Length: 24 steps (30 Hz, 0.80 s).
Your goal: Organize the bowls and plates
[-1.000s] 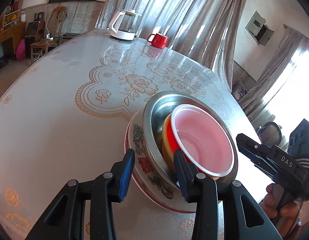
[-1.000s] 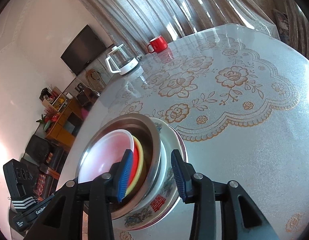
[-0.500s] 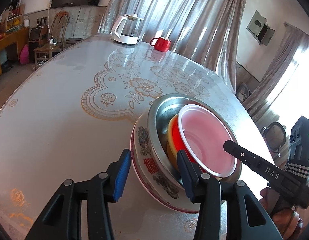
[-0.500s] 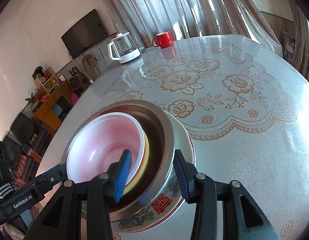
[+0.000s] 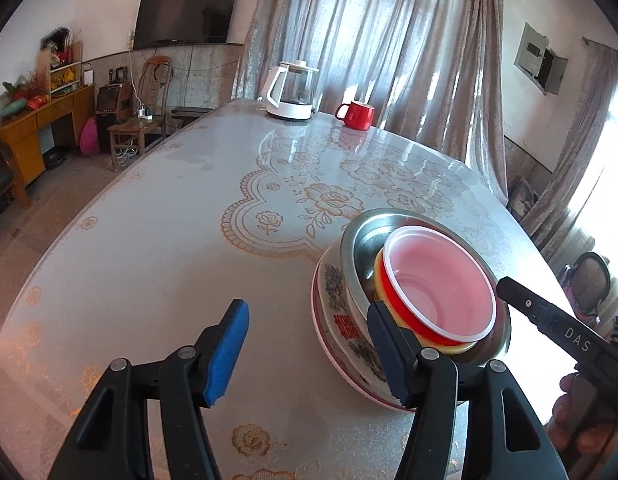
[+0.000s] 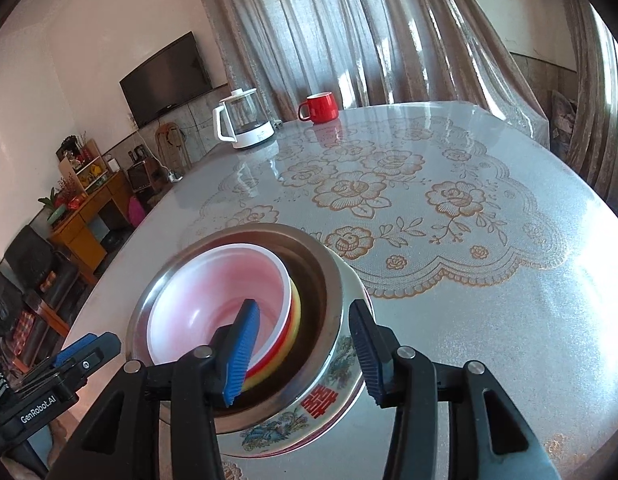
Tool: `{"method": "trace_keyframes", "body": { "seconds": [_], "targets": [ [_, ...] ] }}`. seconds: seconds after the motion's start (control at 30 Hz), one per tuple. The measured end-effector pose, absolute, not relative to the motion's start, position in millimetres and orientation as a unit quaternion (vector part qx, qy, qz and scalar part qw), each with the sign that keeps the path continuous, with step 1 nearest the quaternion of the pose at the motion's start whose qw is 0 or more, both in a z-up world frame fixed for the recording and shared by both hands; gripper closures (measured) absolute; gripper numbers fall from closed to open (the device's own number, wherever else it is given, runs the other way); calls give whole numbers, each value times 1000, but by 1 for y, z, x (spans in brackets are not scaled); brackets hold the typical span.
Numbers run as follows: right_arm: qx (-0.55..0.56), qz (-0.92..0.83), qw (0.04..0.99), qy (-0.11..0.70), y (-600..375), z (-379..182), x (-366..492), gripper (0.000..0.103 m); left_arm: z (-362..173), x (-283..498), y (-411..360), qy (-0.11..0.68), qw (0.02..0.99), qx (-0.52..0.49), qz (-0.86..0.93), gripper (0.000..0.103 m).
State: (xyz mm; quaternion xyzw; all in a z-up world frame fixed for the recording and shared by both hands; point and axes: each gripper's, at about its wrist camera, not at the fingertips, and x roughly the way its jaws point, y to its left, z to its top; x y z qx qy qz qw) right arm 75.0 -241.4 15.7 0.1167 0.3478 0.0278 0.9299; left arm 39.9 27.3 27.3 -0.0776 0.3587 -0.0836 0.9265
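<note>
A nested stack stands on the table: a painted ceramic bowl (image 5: 341, 320) (image 6: 321, 404) holds a steel bowl (image 5: 361, 240) (image 6: 309, 280), which holds yellow and red bowls and a white-rimmed pink bowl (image 5: 437, 288) (image 6: 213, 304) on top. My left gripper (image 5: 309, 348) is open, clear of the stack on its left side. My right gripper (image 6: 305, 352) is open with its jaws astride the rims of the stack, one finger inside the bowls and one outside. It also shows in the left wrist view (image 5: 549, 320).
The round table (image 5: 149, 260) has a lace-patterned cover. A white kettle (image 5: 291, 92) (image 6: 241, 124) and a red mug (image 5: 357, 114) (image 6: 321, 108) stand at its far edge. Curtains hang behind, and chairs and a desk stand at left.
My left gripper has pulled back and left off the stack's rim and opened wider. My right gripper has lowered over the rims.
</note>
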Motion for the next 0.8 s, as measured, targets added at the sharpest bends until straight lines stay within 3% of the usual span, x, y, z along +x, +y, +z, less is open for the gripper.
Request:
{"method": "trace_keyframes", "body": {
  "seconds": [0.2,0.3,0.53,0.8],
  "targets": [
    [104,5,940,326,-235,23,59,55,32,25,23,338,937,-58,-69,32],
    [80,-4,947,311,-223,26,48,46,34,19,21,328,941,-52,-63,26],
    [37,0,954,297,-200,31,37,43,40,12,19,315,947,-46,-47,2],
    [35,5,954,299,-197,30,37,42,41,11,14,310,949,-39,-42,1]
  ]
}}
